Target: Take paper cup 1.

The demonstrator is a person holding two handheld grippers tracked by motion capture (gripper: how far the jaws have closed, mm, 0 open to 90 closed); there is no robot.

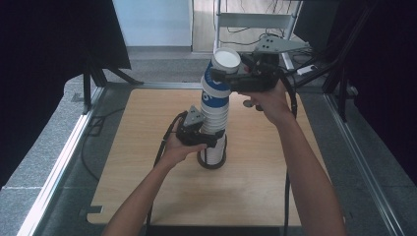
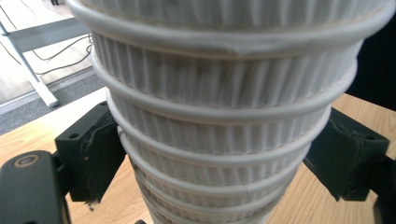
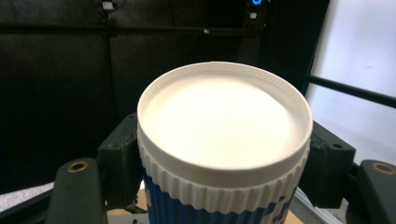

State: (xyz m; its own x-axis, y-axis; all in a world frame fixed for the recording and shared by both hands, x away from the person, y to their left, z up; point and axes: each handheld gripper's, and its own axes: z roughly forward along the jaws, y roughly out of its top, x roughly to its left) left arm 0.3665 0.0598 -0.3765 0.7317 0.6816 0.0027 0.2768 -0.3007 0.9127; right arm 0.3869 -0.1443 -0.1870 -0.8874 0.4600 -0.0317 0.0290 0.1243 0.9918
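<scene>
While the stack of ribbed cups stands upright at the centre of the high view on the table, its long axis leans slightly toward the upper right. The left gripper clamps the stack low down, one pad on each side. The right gripper comes in level from the right and grips the top cup, blue-walled, just under its white rim. Any pull to free that cup should, I judge, run up along the leaning axis.
</scene>
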